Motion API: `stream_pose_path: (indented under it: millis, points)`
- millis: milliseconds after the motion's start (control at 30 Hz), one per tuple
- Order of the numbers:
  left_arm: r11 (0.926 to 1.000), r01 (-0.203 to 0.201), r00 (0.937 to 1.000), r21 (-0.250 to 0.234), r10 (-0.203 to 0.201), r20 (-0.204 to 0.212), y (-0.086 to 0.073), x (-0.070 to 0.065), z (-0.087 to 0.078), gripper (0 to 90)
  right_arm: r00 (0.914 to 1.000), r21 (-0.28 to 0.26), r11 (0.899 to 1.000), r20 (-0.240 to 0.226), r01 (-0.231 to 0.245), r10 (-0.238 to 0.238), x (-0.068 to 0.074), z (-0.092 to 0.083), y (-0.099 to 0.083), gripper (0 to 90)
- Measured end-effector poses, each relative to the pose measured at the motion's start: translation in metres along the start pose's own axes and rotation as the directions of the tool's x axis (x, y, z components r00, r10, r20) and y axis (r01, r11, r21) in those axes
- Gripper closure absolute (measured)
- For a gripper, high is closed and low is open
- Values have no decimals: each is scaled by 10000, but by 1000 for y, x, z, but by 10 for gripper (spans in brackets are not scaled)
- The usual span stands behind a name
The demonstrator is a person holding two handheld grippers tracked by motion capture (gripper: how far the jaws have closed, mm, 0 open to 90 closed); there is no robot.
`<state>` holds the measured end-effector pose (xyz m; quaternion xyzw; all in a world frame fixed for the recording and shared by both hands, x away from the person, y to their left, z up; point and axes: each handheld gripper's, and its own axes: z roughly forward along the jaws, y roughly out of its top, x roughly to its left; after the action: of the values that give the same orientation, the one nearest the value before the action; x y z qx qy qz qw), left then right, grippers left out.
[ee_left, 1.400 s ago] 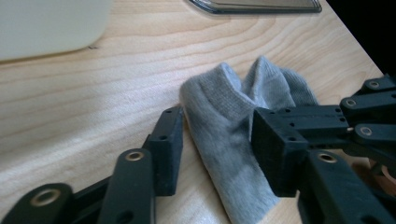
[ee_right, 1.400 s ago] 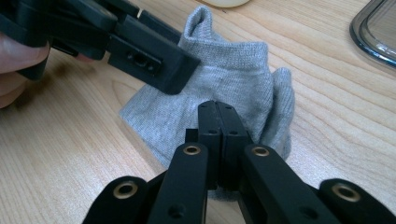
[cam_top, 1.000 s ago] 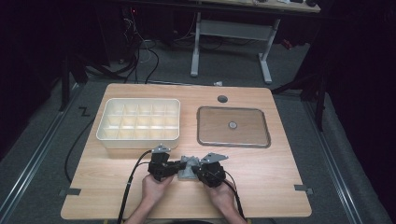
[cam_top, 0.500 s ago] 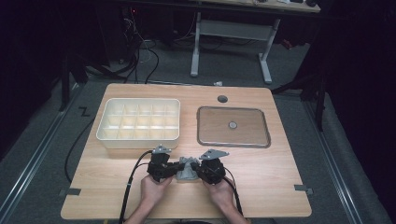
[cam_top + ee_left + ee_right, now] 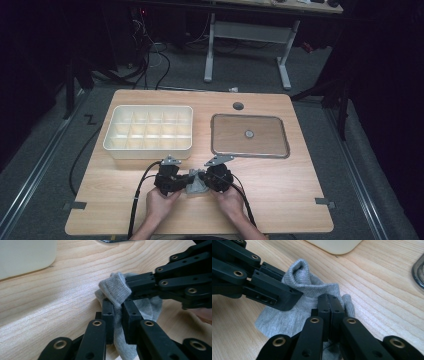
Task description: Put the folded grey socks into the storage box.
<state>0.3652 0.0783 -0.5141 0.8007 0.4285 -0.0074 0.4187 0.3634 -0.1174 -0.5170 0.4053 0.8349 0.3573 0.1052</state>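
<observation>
Change: we see little shift since a second ago.
Left gripper (image 5: pixel 117 312): clamped on sock (image 5: pixel 115 288) fold.
Right gripper (image 5: pixel 329 305): pinching sock edge.
Sock: bunched between the two grippers, near surface (image 5: pixel 280 185) front.
Meaning: both grips set; folding can proceed.

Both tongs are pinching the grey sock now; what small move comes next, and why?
Probably lift it slightly off the wooden table. The left tongs and right tongs are both shut on the small grey knitted sock, which lies bunched between them, near the cream compartment tray.

Table (image 5: pixel 280 190) evenly lit from overhead; surroundings from 9 through 12 to 3 o'clock dark. Gripper views sharp centrally, foreground slightly soft.
</observation>
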Motion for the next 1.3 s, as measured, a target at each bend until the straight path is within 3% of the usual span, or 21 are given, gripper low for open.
stream_pose_path:
  millis: [67,533,667,833,1033,1300]
  points:
    - [10000,-48,10000,-3,48,-9,2,-1,-1,815,9999,37,9999,-32,-119,119,1,1,1,900]
    - [9984,-295,9996,-482,292,-67,10,-3,-12,824,9982,484,9975,-322,521,-506,11,14,14,900]
    - [9980,-308,9995,-559,305,-66,11,-3,-9,828,9984,557,9979,-463,343,-317,9,16,14,900]
    - [9964,-819,9946,-223,803,-653,13,-10,-10,831,9976,516,9975,-530,475,-448,8,15,15,900]
    - [9971,-691,9945,-308,664,-808,14,-9,-14,832,9977,338,9978,-390,575,-562,10,7,14,880]
    - [9977,-554,9945,-387,517,-916,14,-7,-17,832,9963,-78,9970,-373,771,-773,16,-17,12,853]
